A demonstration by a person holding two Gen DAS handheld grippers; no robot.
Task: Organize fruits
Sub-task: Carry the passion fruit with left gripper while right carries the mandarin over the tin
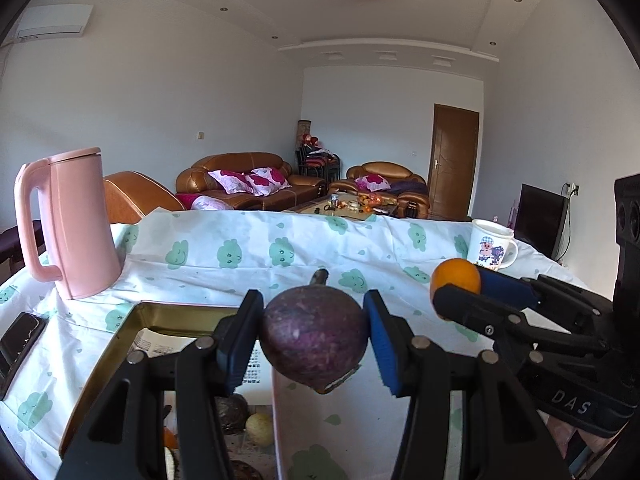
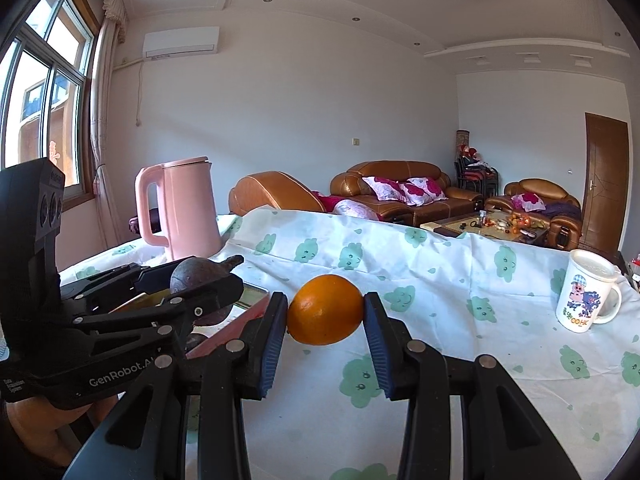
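Fingers clamped on both sides: left gripper [image 1: 314, 338] pinches a purple fruit [image 1: 315, 334] above the tin [image 1: 120, 336], right gripper [image 2: 325, 312] grips an orange [image 2: 325, 309] over the desk [image 2: 440, 304], near its front edge.

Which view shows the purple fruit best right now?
Left wrist: the purple fruit sits centered between the left gripper pads, stem visible. Right wrist shows only its top behind that gripper's finger.

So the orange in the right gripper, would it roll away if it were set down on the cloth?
Probably. The orange is round and smooth, pinched only at its two sides by the right gripper, so it could slip or spin. The tablecloth is wrinkled, which might slow a roll. It looks firm, not fragile.
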